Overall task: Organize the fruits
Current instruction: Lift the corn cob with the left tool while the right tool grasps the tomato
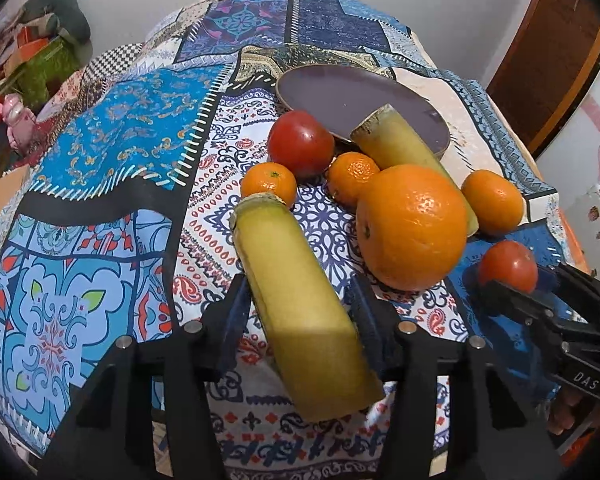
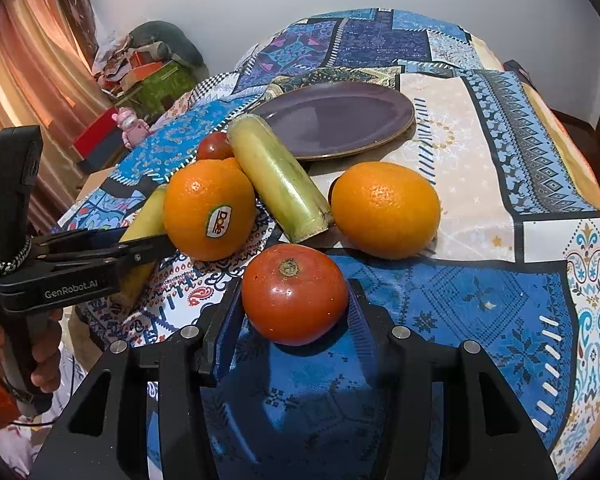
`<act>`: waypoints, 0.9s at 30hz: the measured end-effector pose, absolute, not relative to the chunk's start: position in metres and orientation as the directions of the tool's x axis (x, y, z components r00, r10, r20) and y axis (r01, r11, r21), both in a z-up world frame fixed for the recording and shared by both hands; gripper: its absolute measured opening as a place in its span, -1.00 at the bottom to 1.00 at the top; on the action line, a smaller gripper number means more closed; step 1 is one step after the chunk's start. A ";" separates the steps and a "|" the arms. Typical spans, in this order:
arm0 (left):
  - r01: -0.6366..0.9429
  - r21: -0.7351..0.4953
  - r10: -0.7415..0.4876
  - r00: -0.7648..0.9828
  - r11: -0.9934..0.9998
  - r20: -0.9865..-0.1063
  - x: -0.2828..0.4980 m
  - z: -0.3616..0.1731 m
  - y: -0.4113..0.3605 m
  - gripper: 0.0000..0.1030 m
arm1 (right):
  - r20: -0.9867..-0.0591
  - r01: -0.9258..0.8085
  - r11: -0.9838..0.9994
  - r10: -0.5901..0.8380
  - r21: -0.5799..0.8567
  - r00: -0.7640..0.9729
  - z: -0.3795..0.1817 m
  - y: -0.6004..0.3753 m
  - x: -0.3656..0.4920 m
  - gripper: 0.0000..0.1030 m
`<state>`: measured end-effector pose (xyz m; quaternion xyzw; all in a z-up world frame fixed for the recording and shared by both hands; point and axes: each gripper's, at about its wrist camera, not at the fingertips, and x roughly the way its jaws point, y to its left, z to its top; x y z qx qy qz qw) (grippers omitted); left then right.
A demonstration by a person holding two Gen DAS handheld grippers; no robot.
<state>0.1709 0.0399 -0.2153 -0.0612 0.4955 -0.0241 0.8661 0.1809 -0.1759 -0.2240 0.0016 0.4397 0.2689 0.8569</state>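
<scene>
patchwork cloth covers our desk [image 2: 480, 184]. near its front edge the tomato [image 2: 295, 294], soft and bruisable, sits pinched at its widest in our right hand-held gripper [image 2: 296, 300]; our left hand-held gripper [image 1: 300, 312] brackets the stiff cane piece [image 1: 296, 300], grip uncertain.

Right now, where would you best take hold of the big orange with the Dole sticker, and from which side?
Grip the big orange across its widest middle, coming from above. It is round, so any lower or higher hold may slip. A cane piece leans against one side and another stalk lies close on the other, leaving the top the clearest approach, probably.
</scene>
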 end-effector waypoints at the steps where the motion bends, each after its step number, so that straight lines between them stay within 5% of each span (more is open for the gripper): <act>1: -0.021 -0.136 -0.106 0.508 0.991 -0.855 0.170 -0.214 0.041 -0.06 | -0.754 -0.459 0.856 0.461 0.238 0.468 -0.225 -0.176 0.180 -0.10; 7: 0.046 -0.085 -0.096 0.507 0.995 -0.856 0.150 -0.204 0.039 -0.27 | -0.744 -0.460 0.857 0.462 0.234 0.482 -0.220 -0.179 0.177 -0.10; 27: 0.083 -0.037 -0.075 0.523 0.996 -0.849 0.154 -0.209 0.031 -0.28 | -0.727 -0.453 0.863 0.458 0.224 0.512 -0.206 -0.184 0.178 -0.10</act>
